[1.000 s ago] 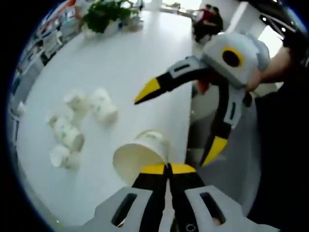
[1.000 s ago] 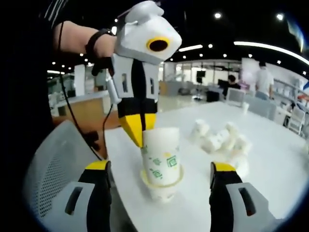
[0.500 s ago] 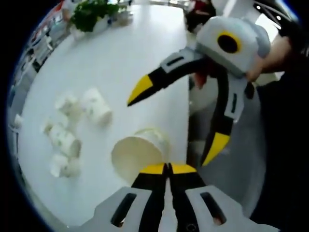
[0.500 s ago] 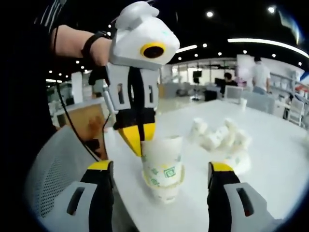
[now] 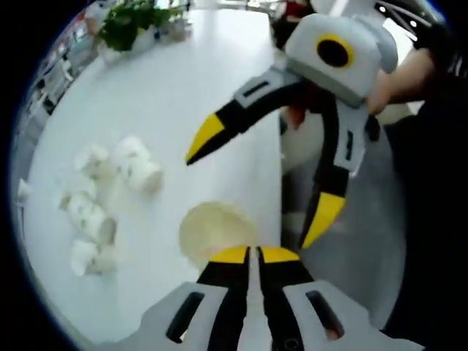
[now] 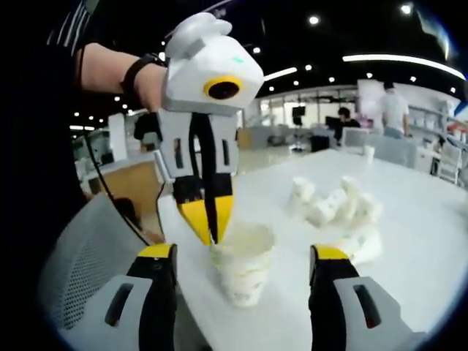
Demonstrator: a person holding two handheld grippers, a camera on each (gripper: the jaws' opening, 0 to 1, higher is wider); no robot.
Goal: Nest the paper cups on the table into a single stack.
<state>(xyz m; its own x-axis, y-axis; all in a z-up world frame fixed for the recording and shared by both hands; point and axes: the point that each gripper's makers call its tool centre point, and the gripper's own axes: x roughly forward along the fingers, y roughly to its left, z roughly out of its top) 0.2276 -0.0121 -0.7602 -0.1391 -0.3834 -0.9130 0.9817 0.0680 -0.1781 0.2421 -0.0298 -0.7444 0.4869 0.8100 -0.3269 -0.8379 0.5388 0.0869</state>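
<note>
- Since a second ago, the green-printed cup that stood tall out of the stack [image 6: 243, 265] is pushed down into it, so that just the rim is seen above the outer cup.
- Loose paper cups [image 5: 95, 201] are seen lying on their sides in a cluster on the left of the left gripper view, well apart from the stack; in the right gripper view the same heap [image 6: 335, 207] lies behind and to the right of the stack.
- A potted green plant [image 5: 131, 22] is seen at the far end of the white table [image 5: 183, 88].
- The stack [image 5: 216, 232] is seen from above as a round, cream-coloured open mouth, standing upright near the table's edge.
- The left gripper [image 5: 253, 256] is closed, its yellow-tipped black jaws pinched together on the stack's rim; in the right gripper view it [image 6: 208, 219] comes down from above, with its white housing held by a hand.
- The right gripper [image 6: 241, 252] is spread wide, its jaws on either side of the stack and clear of it, with nothing held; in the left gripper view it [image 5: 256, 179] hangs over the table's edge.
- A grey mesh chair [image 6: 80, 256] is seen left of the table, and an office with ceiling lights and people is blurred behind.
</note>
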